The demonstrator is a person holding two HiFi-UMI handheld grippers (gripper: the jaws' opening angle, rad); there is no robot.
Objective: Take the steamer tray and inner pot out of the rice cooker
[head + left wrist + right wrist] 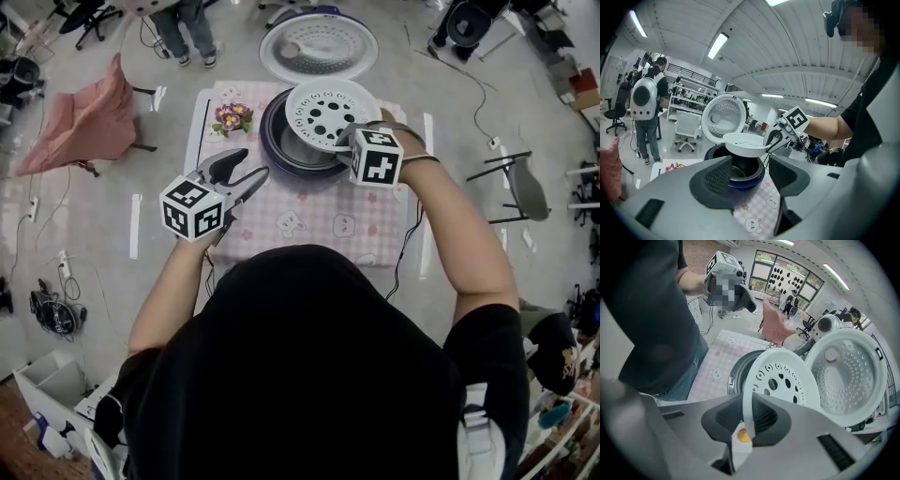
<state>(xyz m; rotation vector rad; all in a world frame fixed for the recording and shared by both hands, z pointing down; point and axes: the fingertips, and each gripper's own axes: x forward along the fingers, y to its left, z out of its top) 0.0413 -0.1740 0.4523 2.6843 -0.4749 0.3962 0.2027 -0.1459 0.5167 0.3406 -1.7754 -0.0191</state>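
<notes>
The white perforated steamer tray (330, 112) hangs tilted just above the dark blue rice cooker (281, 150), whose white lid (319, 45) stands open behind it. My right gripper (349, 142) is shut on the tray's near rim (746, 411); the tray (780, 383) fills the right gripper view. Under it sits the metal inner pot (737, 171) inside the cooker (752, 180). My left gripper (255, 175) floats open over the checked cloth, left of the cooker, holding nothing. In the left gripper view the tray (744, 143) and the right gripper (772, 140) show ahead.
The cooker stands on a small table with a pink checked cloth (309, 220). A flower ornament (231, 117) lies at its back left. A pink-draped chair (89, 122) is to the left, a grey chair (525, 187) to the right, and a person (644, 110) stands further off.
</notes>
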